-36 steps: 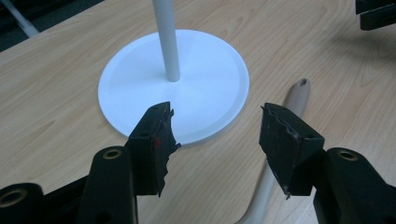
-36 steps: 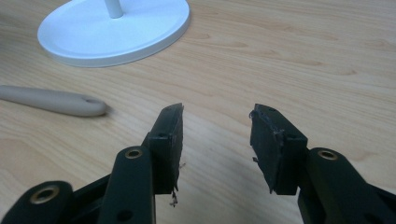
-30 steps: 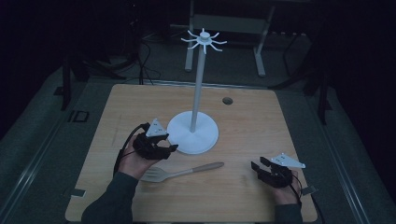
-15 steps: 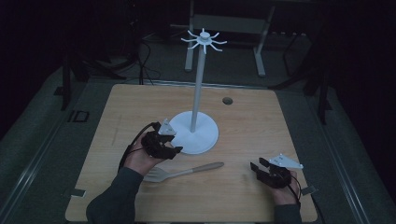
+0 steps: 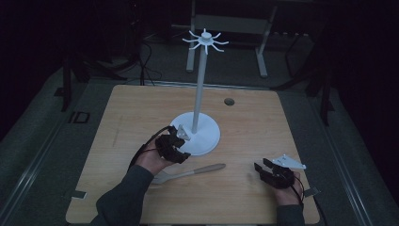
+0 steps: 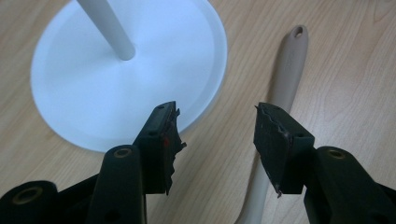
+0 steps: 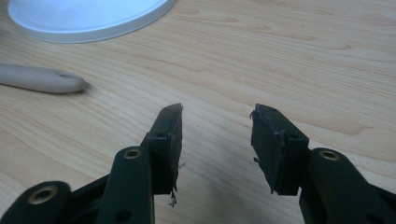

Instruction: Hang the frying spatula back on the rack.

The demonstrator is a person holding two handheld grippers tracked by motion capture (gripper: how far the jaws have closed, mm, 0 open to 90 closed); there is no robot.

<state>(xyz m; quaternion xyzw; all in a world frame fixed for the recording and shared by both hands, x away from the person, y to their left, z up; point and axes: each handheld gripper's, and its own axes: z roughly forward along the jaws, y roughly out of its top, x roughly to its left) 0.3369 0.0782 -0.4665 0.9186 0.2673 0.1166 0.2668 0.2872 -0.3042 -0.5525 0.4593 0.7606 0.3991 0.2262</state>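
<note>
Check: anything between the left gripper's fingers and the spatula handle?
Nothing visible. The left gripper hangs open over bare table between the white stand base and the spatula handle, which runs beneath its right finger, not gripped.

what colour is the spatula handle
Pale beige spatula handle, clearest in the left gripper view.

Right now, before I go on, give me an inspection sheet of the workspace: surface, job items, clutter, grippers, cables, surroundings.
Surface: wooden table, with a small dark hole near the far edge.
Job's things: beige spatula lying flat; white stand upright, hooks bare.
Clutter: nothing seen.
Grippers: left gripper open, jaws just been closing, nothing between them, spatula handle under the right-hand jaw; right gripper open over bare wood.
Cables: black cable trails from the left gripper.
Surroundings: dark room, metal frame behind.
</note>
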